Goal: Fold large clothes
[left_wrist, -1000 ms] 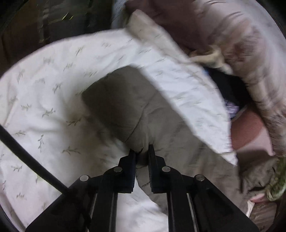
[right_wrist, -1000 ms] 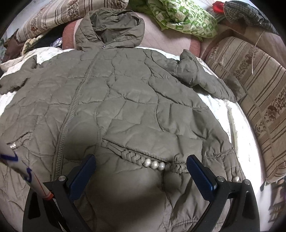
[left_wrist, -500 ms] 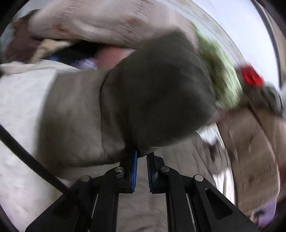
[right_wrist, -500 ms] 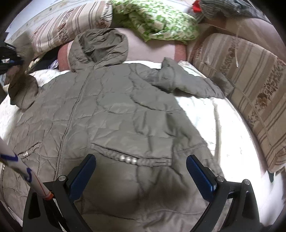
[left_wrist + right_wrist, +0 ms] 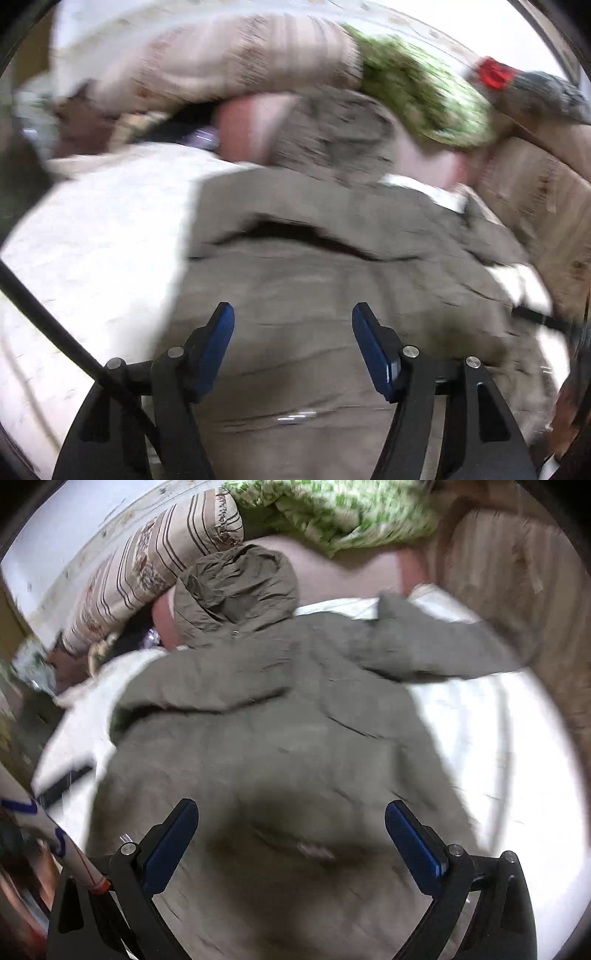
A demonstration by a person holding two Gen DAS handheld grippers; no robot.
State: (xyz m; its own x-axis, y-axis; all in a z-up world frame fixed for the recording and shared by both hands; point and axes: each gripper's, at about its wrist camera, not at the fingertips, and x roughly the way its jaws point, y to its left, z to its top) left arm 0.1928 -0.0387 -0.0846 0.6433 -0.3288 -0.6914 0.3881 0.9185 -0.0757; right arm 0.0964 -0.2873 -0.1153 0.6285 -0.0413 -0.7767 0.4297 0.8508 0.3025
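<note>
The coat [image 5: 280, 716] covers the middle of the bed [image 5: 491, 738]; bare sheet lies open along its right edge. Striped cushions [image 5: 155, 565] and a green cloth [image 5: 332, 509] crowd the far edge, a sofa [image 5: 517, 572] the far-right corner.

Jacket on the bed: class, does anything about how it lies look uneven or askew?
Yes. The jacket lies lopsided: its left sleeve is folded in over the chest, while the right sleeve is flung out across the white sheet. The hood is crumpled against the pillows. Both grippers hover open, holding nothing.
</note>
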